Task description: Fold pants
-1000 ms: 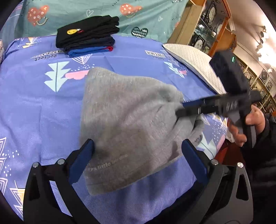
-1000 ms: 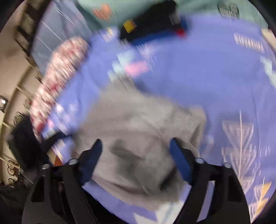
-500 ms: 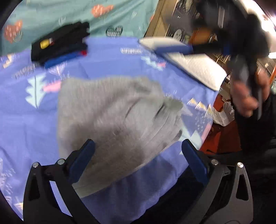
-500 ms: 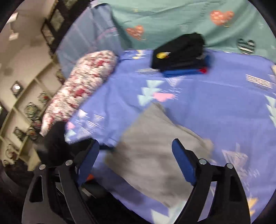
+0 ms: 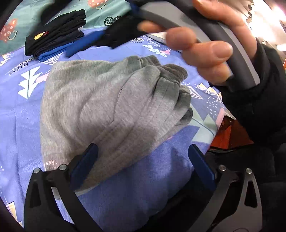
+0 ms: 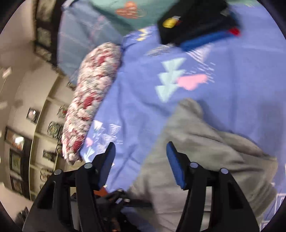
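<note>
Grey sweatpants (image 5: pixel 110 107) lie folded in a bundle on the blue patterned bedsheet (image 5: pixel 17 116), ribbed cuffs at the far right. They also show in the right wrist view (image 6: pixel 205 151). My left gripper (image 5: pixel 141 157) is open and empty, above the pants' near edge. My right gripper (image 6: pixel 141 157) is open and empty, raised over the pants' left edge. In the left wrist view the person's hand (image 5: pixel 205 44) holds the right gripper's grey handle high at the top right, with one blue finger (image 5: pixel 84 42) showing.
A stack of folded dark clothes (image 5: pixel 53 39) sits at the far side of the bed, also in the right wrist view (image 6: pixel 196 23). A red-and-white floral pillow (image 6: pixel 89 100) lies at the bed's left edge. A teal heart-print cover (image 5: pixel 100 12) lies behind. The bed edge (image 5: pixel 214 135) drops off at right.
The right gripper has lifted off the pants and swung up and left, and now crosses the top of the left wrist view. The left gripper has moved closer to the pants. Both stay open.
</note>
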`<state>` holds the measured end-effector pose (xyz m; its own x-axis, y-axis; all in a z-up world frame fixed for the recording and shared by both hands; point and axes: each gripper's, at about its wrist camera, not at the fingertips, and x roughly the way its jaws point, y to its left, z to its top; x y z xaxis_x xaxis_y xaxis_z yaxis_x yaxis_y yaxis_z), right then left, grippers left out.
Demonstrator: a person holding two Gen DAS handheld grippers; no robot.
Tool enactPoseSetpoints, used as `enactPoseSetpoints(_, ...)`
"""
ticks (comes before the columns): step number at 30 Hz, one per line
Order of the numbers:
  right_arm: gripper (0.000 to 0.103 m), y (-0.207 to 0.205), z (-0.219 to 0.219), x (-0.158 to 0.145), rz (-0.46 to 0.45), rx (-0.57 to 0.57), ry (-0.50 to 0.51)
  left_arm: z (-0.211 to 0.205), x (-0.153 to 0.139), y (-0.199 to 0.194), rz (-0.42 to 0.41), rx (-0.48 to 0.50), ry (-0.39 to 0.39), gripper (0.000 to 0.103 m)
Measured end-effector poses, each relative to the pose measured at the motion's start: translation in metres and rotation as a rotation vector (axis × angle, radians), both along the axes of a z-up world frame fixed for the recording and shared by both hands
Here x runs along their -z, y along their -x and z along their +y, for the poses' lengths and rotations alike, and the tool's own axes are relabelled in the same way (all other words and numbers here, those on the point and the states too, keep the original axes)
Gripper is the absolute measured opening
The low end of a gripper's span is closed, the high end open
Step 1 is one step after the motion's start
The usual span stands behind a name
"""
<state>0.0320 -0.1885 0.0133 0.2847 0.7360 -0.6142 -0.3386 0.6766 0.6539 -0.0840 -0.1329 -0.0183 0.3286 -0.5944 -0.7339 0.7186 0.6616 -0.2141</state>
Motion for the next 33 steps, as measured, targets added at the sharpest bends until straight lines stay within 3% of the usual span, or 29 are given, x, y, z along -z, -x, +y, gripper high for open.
enactPoseSetpoints(2, 0.07, -0.015, 0.01, 0.038, 0.086, 0.034, 0.08, 0.0, 0.0, 0.001, 0.007, -0.001, 0.008, 0.101)
enactPoseSetpoints(3, 0.069, -0.027, 0.014, 0.062, 0.148, 0.047, 0.087, 0.002, 0.0, 0.0, 0.008, -0.005, 0.008, 0.101)
enactPoseSetpoints(4, 0.068, -0.029, 0.015, 0.078, 0.149, 0.061, 0.066, 0.001, 0.0, 0.0, 0.008, -0.013, 0.005, 0.101)
enactPoseSetpoints(7, 0.069, -0.013, 0.01, 0.053, 0.076, 0.053, 0.027, 0.007, -0.005, 0.004, -0.004, -0.009, 0.047, 0.101)
enactPoseSetpoints(10, 0.085, 0.014, -0.023, 0.008, 0.006, 0.074, -0.049, 0.025, -0.026, 0.004, -0.021, -0.013, 0.111, 0.101)
enactPoseSetpoints(13, 0.102, 0.054, -0.077, -0.03, -0.117, 0.196, 0.025, 0.06, -0.053, -0.007, -0.068, -0.076, 0.207, 0.101)
enactPoseSetpoints(15, 0.102, 0.08, -0.12, -0.032, -0.122, 0.31, 0.122, 0.082, -0.055, -0.031, -0.018, -0.13, 0.243, 0.101)
enactPoseSetpoints(17, 0.102, 0.1, -0.153, -0.008, -0.017, 0.397, 0.194, 0.093, -0.045, -0.06, 0.043, -0.199, 0.214, 0.101)
enactPoseSetpoints(21, 0.102, 0.113, -0.164, 0.059, 0.153, 0.39, 0.076, 0.095, -0.008, -0.118, 0.251, -0.224, 0.158, 0.101)
enactPoseSetpoints(24, 0.102, 0.103, -0.145, 0.081, 0.184, 0.327, -0.017, 0.075, 0.013, -0.146, 0.35, -0.187, 0.137, 0.101)
enactPoseSetpoints(27, 0.102, 0.085, -0.123, 0.086, 0.184, 0.255, -0.015, 0.061, 0.032, -0.156, 0.458, -0.152, 0.16, 0.101)
enactPoseSetpoints(30, 0.102, 0.072, -0.115, 0.085, 0.171, 0.251, 0.009, 0.053, 0.038, -0.161, 0.475, -0.152, 0.152, 0.101)
enactPoseSetpoints(33, 0.102, 0.072, -0.125, 0.088, 0.188, 0.305, -0.068, 0.046, 0.039, -0.159, 0.459, -0.151, 0.113, 0.101)
